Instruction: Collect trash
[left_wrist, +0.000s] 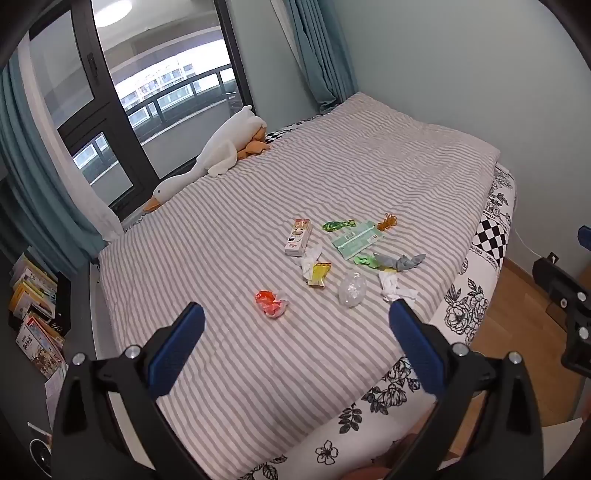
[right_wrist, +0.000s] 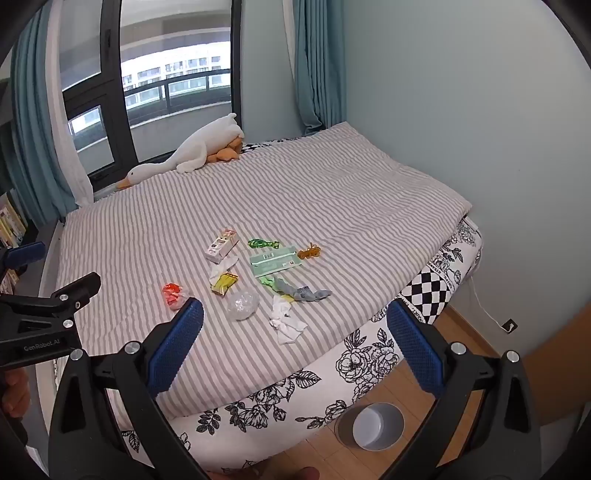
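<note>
Left wrist view: left gripper (left_wrist: 295, 317) spread wide, holding nothing, above the striped blanket (left_wrist: 369, 166). Trash sits in a cluster mid-blanket: small carton (left_wrist: 298, 237), green packet (left_wrist: 356, 239), red wrapper (left_wrist: 271, 302), clear plastic ball (left_wrist: 352, 290), crumpled tissue (left_wrist: 395, 288). All look light, soft and crushable; the carton is stiffest, best pinched across its narrow sides, wrappers by a bunched edge.

Right wrist view: right gripper (right_wrist: 295, 317) also spread wide and empty. Grey bin (right_wrist: 371, 424) stands on the floor beside the bed, below the blanket edge; looks empty inside.
</note>
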